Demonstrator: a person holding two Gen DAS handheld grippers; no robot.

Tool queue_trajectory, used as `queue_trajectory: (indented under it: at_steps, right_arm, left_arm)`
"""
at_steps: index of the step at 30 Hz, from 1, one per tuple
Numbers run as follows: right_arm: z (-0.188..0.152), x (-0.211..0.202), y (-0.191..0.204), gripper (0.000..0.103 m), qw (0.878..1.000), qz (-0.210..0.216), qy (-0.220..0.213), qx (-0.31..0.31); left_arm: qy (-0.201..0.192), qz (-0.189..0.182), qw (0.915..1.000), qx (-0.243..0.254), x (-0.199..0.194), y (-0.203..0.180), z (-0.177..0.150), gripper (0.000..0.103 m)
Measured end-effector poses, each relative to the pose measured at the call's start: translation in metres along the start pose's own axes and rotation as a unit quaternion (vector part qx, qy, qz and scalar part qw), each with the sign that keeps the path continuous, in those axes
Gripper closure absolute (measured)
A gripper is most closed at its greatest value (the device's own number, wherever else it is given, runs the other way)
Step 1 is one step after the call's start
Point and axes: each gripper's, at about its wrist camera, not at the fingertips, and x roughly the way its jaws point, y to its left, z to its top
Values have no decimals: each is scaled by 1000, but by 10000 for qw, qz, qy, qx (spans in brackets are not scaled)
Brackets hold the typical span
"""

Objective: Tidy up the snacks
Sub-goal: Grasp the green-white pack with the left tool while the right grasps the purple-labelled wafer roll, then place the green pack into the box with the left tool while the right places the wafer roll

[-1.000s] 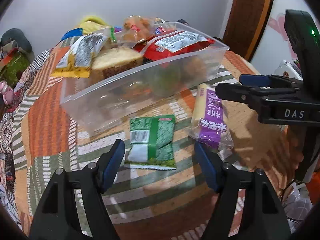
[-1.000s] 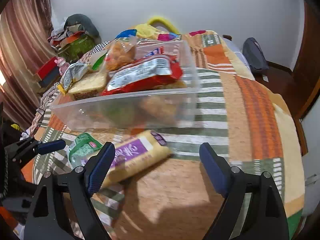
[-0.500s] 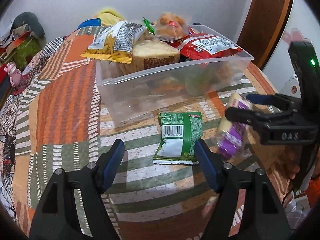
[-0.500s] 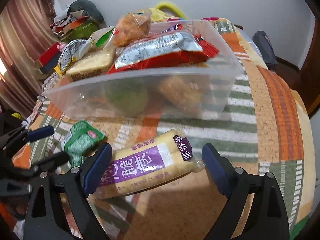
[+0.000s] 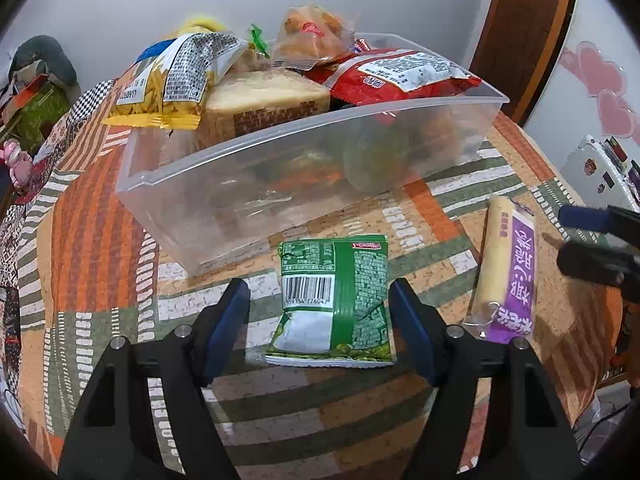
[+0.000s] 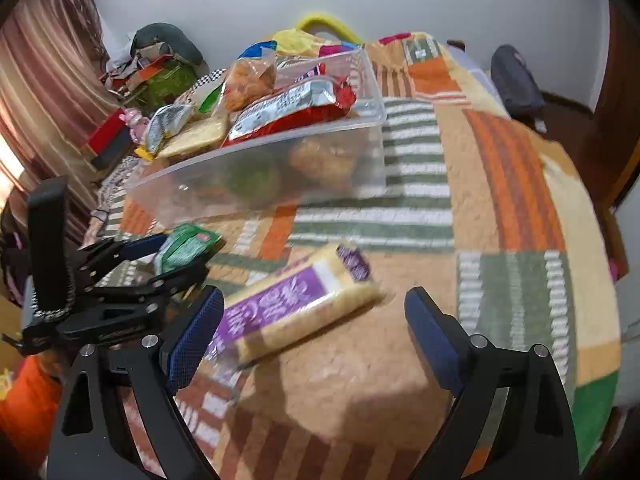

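A green snack packet (image 5: 334,300) lies on the patterned cloth, between the open jaws of my left gripper (image 5: 320,320). It also shows in the right wrist view (image 6: 186,246). A long yellow roll in a purple wrapper (image 5: 508,268) lies to its right; in the right wrist view the roll (image 6: 298,306) sits between the open jaws of my right gripper (image 6: 316,340). A clear plastic bin (image 5: 288,176) full of snacks stands just behind both; it also shows in the right wrist view (image 6: 256,184).
The bin holds a red packet (image 5: 400,76), a bread loaf (image 5: 264,108) and a yellow packet (image 5: 176,80) heaped above its rim. Clutter (image 6: 156,68) sits at the far left by a curtain. A dark bag (image 6: 516,80) lies on the floor at the right.
My left gripper has moved forward, so the green packet now lies between its jaws. My right gripper has pulled back and turned a little; the purple roll sits lower between its fingers.
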Motion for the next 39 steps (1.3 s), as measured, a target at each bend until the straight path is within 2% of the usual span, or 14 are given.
queue_trajectory:
  at_steps: [2,4,8,10,12,17,19,21,29,39]
  right_arm:
    - [-3,4,3,12,9999,58,66,-57]
    - [-4,12,8,12,9999,-21,72,-93]
    - [5,30,13,12,9997,154,159,94]
    - [9,42,17,17,9992,274,246,123]
    - [11,49,23,18,9995,212,242,25]
    - [0,48,39,40,9969,-195,209,-732]
    - [-5,44,39,57,9949,-326,196,-931]
    - [-5,41,34,62,9944,-365,196,-968]
    - [-10,22,23,63,9959,-431,-75,-793]
    - [6,-14,24,63,9944,-309,-691,-734]
  left_arm:
    - [-12,-23,10000,13,-2,0,-2,47]
    - [-6,-48,10000,18,-4,0,-3,54]
    - [-20,9,10000,50,-12,1,-11,56]
    - [-27,34,9999,95,-16,1,-15,57]
    - [-40,49,9999,109,-20,1,-19,57]
    - [-61,79,9999,124,-24,5,-25,57]
    - [-47,128,9997,200,-21,2,-24,57]
    - [-39,151,9997,184,-18,0,-21,55]
    - [-168,62,9998,107,-20,-4,-14,59]
    - [-830,46,9965,-65,-70,0,9,60]
